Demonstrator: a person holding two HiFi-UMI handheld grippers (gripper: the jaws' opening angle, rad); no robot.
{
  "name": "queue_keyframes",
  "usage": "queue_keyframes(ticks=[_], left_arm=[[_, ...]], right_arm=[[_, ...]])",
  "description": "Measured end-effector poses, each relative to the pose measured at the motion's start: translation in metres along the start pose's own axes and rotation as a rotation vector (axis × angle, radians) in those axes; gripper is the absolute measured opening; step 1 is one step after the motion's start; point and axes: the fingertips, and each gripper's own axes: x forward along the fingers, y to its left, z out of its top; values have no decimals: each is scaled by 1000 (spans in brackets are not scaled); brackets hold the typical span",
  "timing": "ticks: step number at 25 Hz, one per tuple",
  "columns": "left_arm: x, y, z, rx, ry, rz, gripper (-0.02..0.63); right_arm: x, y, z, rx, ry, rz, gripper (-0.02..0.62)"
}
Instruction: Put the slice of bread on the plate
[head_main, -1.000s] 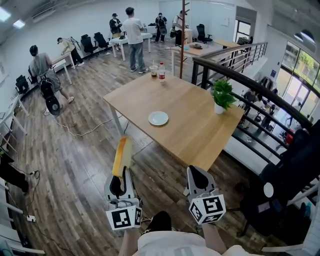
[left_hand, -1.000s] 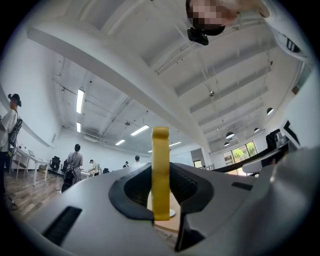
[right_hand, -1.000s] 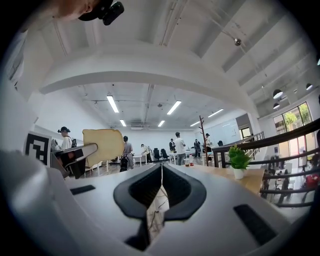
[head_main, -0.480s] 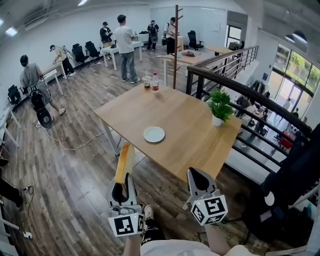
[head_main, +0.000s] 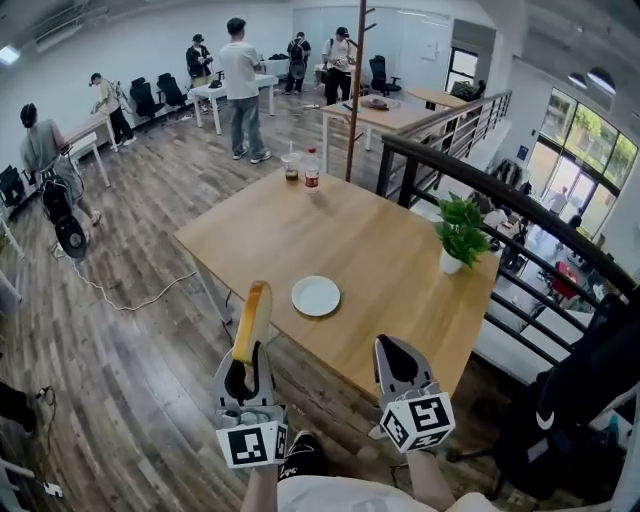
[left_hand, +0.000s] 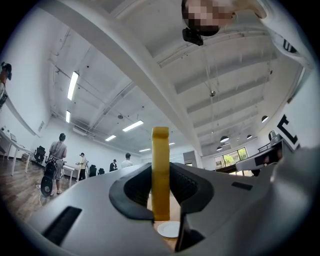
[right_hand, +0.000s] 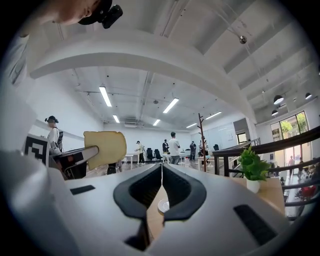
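A slice of bread (head_main: 251, 320) stands on edge between the jaws of my left gripper (head_main: 246, 352), which is shut on it; in the left gripper view the bread (left_hand: 160, 172) is a thin yellow strip pinched by both pads. The white plate (head_main: 316, 295) lies near the front edge of the wooden table (head_main: 400, 260), just ahead and right of the bread. My right gripper (head_main: 392, 358) is held beside the left, jaws together and nothing in them. From the right gripper view the bread (right_hand: 105, 148) shows flat-on at left and the plate (right_hand: 163, 205) beyond the jaws.
A potted plant (head_main: 461, 232) stands at the table's right end; a bottle (head_main: 312, 172) and a cup (head_main: 291, 168) at its far edge. A black railing (head_main: 520, 225) runs along the right. Several people (head_main: 240, 70) stand at desks behind. A cable (head_main: 130, 295) lies on the wooden floor.
Both grippers have come forward toward the table. The plate and table edge are now closer, and the bread tip nearly reaches the table's front edge.
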Motion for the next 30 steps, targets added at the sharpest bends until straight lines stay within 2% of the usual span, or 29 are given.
queue_keyframes(ticks=[7, 11, 14, 20, 24, 28, 30], left_arm=[[90, 52, -23, -3, 10, -27, 89], [140, 65, -32, 0, 0, -76, 89], [168, 68, -40, -19, 17, -109, 89], [192, 65, -36, -37, 50, -146, 89], [197, 53, -22, -25, 34, -166, 89], [190, 44, -28, -56, 58, -146, 89], [190, 38, -32, -64, 63, -143, 89]], right_arm=[[105, 2, 12, 18, -10, 17, 21], [153, -4, 23, 11, -39, 10, 21], [178, -11, 21, 37, -18, -12, 21], [184, -15, 30, 59, 9, -26, 21], [181, -23, 47, 14, -43, -33, 21], [180, -23, 45, 83, -67, 9, 21], [177, -23, 44, 80, -78, 20, 21]])
